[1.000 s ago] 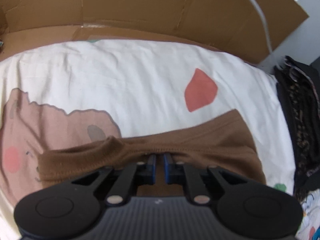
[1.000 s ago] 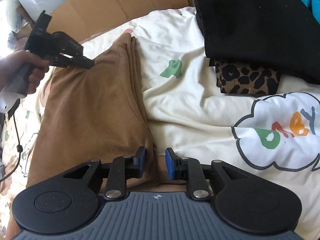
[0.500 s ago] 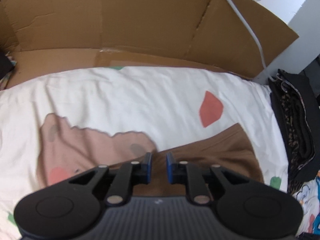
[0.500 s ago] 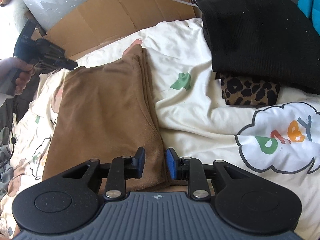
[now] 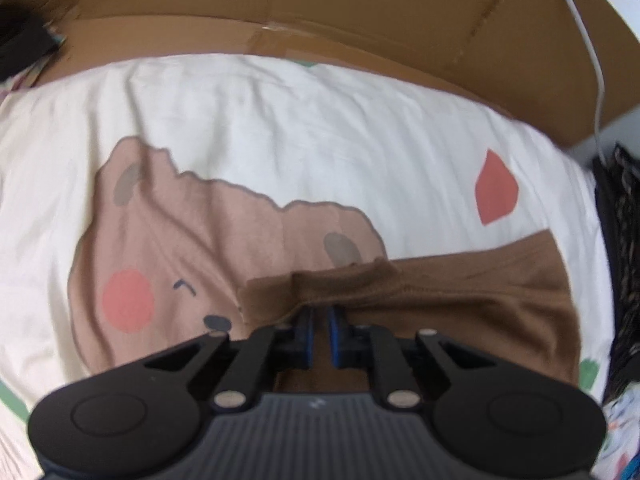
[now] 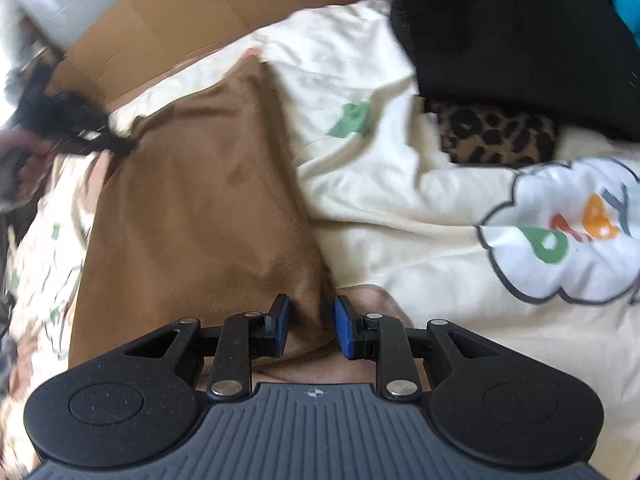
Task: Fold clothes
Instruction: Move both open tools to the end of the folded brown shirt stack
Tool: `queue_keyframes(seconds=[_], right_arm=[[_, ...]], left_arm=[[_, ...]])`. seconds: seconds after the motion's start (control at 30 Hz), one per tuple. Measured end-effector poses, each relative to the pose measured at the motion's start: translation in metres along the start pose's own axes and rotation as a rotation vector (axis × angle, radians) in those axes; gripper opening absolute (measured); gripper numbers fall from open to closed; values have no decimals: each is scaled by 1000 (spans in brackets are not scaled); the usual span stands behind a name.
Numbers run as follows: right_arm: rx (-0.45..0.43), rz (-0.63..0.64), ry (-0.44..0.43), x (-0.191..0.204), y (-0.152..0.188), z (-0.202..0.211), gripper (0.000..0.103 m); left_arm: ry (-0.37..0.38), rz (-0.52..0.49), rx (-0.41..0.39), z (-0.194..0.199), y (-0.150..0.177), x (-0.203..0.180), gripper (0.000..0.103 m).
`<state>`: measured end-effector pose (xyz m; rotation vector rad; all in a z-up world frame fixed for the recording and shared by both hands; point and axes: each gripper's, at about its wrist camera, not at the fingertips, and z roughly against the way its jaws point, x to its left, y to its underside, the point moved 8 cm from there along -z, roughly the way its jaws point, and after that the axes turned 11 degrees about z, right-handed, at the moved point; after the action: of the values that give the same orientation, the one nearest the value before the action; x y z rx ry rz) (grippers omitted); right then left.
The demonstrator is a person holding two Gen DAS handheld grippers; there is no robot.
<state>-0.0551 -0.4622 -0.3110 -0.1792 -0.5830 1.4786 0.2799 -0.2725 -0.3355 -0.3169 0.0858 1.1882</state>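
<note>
Lying folded on a cream printed bedsheet (image 6: 400, 200), the brown garment (image 6: 192, 208) forms a long soft-knit panel, layered along one side. Its near corner sits between the pads of the right hand-held gripper (image 6: 310, 326), which pinch it. At the far corner, the left hand-held gripper (image 5: 319, 334) has just been closing, its jaws almost together on the bunched hem.

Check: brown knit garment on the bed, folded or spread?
Folded. The brown knit garment lies as a narrow panel with stacked layered edges along its right side.
</note>
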Motion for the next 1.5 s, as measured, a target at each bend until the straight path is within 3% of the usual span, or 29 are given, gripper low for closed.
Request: queue_keyframes(seconds=[0.07, 0.17, 0.23, 0.43, 0.63, 0.9, 1.03, 1.27, 1.5], right_arm=[[20, -6, 3, 1, 1, 2, 31], [27, 12, -2, 8, -2, 13, 31], [18, 17, -9, 12, -7, 26, 31], [-16, 56, -24, 22, -25, 63, 33], [-40, 141, 0, 22, -41, 98, 34], [-87, 142, 40, 1, -54, 150, 36], [-102, 146, 18, 0, -50, 173, 36], [-110, 169, 67, -16, -38, 203, 36], [-85, 229, 93, -27, -29, 205, 36]], left_arm=[[-13, 28, 11, 8, 0, 4, 12], [-30, 69, 44, 19, 5, 10, 38], [-65, 61, 21, 33, 9, 14, 55], [-65, 78, -6, 86, 25, 18, 56], [-12, 137, -62, 147, 38, 19, 60], [35, 205, -107, 212, 84, 35, 61], [46, 266, -97, 233, 111, 48, 61], [91, 302, -119, 260, 160, 57, 61], [121, 340, -116, 261, 212, 67, 60]])
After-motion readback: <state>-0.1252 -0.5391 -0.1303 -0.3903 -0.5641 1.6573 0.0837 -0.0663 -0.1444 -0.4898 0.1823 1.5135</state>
